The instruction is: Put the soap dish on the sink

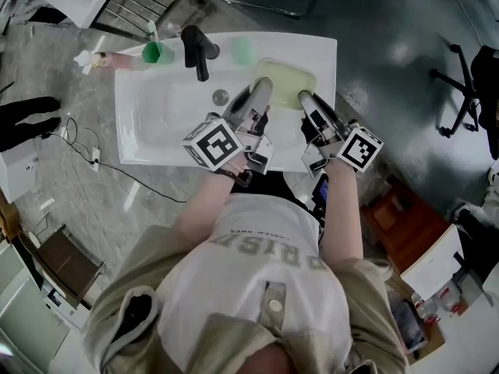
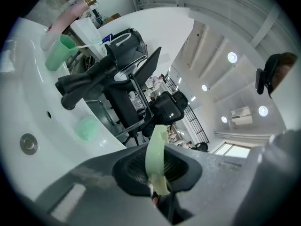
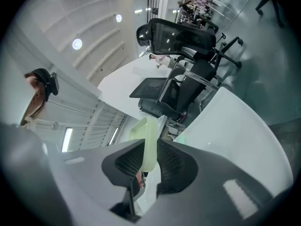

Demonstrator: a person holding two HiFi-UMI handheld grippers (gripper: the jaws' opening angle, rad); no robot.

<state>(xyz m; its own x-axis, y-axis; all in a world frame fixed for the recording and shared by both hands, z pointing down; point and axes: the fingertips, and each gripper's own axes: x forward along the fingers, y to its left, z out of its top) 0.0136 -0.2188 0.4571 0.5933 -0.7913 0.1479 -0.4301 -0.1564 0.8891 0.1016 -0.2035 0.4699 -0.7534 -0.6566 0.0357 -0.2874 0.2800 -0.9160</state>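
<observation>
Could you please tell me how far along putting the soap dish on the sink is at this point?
Done: the pale yellow-green plastic soap dish is already at the far right corner of the white ceramic sink. In hand: the left gripper and the right gripper each clamp one edge of it. Left: I cannot tell whether it rests there yet; both grippers must let go.

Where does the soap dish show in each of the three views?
Head view: soap dish, upper middle, at the sink's right end.
Left gripper view: lower middle, edge-on between the fingers.
Right gripper view: lower middle, edge-on between the fingers.
Shared landmark: the white sink.
</observation>
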